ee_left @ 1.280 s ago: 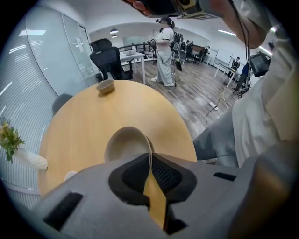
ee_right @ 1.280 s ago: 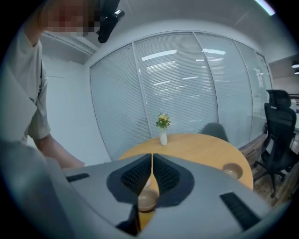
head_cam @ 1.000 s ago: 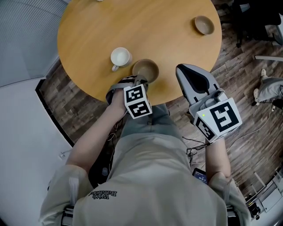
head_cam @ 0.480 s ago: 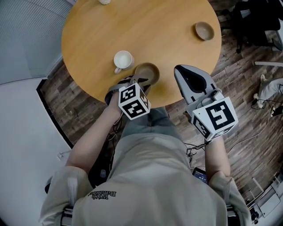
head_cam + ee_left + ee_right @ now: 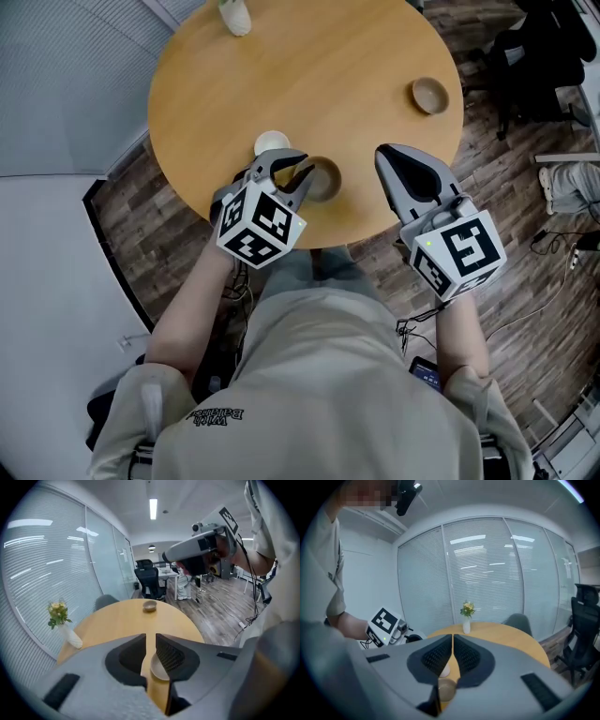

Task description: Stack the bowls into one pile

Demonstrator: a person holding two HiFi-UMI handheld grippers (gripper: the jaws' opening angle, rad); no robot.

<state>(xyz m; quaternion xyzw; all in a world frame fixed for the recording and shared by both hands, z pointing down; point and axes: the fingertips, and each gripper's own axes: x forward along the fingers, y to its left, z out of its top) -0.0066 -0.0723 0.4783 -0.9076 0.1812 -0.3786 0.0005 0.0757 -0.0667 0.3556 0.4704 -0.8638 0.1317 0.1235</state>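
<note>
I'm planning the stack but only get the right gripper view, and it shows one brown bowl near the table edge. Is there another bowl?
Observer: Yes. A second bowl stands upright at the far right of the table, well apart from the near bowl.
Operator: Is the left hand-held gripper holding anything?
Observer: No. Its jaws stand apart with nothing between them, and they have just been closing slightly. The near bowl lies just beyond them.
</note>
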